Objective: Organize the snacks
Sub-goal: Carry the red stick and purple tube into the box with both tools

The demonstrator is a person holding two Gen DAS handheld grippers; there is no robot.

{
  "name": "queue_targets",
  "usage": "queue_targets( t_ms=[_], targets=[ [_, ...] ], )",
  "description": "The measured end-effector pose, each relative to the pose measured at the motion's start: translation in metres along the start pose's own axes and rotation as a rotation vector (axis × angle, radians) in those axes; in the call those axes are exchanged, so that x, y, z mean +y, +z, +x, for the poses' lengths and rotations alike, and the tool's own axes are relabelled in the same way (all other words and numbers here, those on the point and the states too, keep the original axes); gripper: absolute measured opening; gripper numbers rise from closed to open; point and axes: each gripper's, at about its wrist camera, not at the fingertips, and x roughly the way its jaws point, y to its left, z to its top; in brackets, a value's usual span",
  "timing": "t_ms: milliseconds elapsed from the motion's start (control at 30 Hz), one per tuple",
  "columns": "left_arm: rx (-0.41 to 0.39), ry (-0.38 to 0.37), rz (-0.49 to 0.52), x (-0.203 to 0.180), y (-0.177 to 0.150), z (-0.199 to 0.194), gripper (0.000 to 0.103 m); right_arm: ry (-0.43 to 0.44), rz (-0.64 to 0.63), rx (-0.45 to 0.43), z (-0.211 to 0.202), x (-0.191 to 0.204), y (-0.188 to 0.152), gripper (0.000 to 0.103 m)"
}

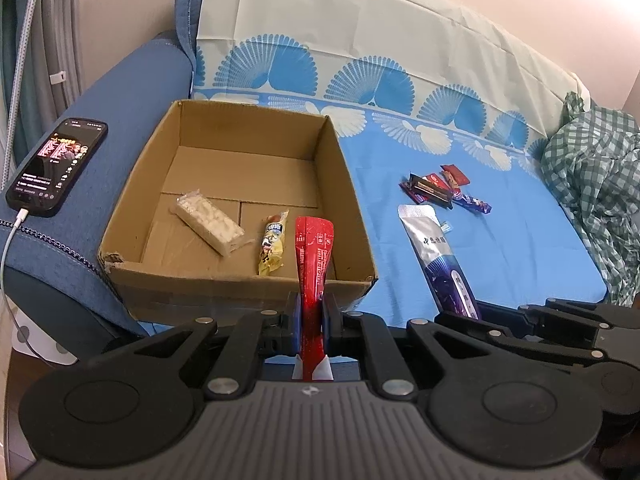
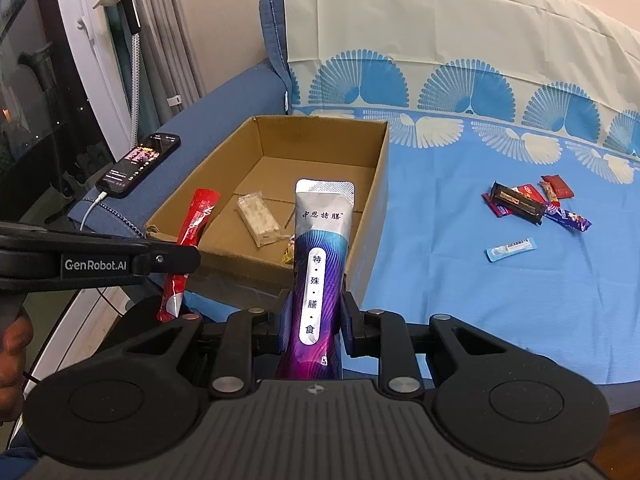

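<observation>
Far left, phone (image 1: 56, 168) lies screen-up on the blue sofa arm (image 1: 132, 80), lit, white cable (image 1: 10, 240) plugged into its near end. Just right of it, open cardboard box (image 1: 132, 200) sits on the blue patterned sheet (image 1: 520, 248), touching the sofa arm side. Inside the box: pale clear-wrapped snack bar (image 1: 208, 224) lying diagonal on the floor of the box, and a yellow snack packet (image 1: 273, 248) just right of it, near the front wall.

Left gripper (image 1: 311, 316) at the near edge, in front of the box's near wall, pads pressed together on a red stick pouch (image 1: 314, 256), pinching it low down; pouch stands upright, top rising in front of the box opening. In the right wrist view the same red pouch (image 2: 192, 240) hangs near the box's near-left corner, outside it.

Right gripper (image 2: 314, 318) to the right of the left one, fingers pinching a silver-and-purple pouch (image 2: 320, 264) near its lower part; pouch upright, silver top end up, near the box's near-right corner, not inside.

Further right on the sheet, well apart from the box: small pile of wrapped candy bars (image 2: 528, 200), black, red and purple, overlapping each other. Near it, a small light-blue sachet (image 2: 511, 248) lying alone. Far right edge, crumpled green checked cloth (image 1: 596, 184).
</observation>
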Motion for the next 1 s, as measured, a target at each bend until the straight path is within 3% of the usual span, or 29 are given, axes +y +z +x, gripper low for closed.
queue_targets(
  t_ms=[500, 1000],
  targets=[
    [-0.018, 0.026, -0.042, 0.031, 0.024, 0.013, 0.011, -0.012, -0.018, 0.007, 0.018, 0.003, 0.02, 0.026],
    [-0.053, 0.071, -0.048, 0.07, 0.097, 0.057, 0.011, 0.039, -0.044, 0.008, 0.088, 0.021, 0.084, 0.026]
  ],
)
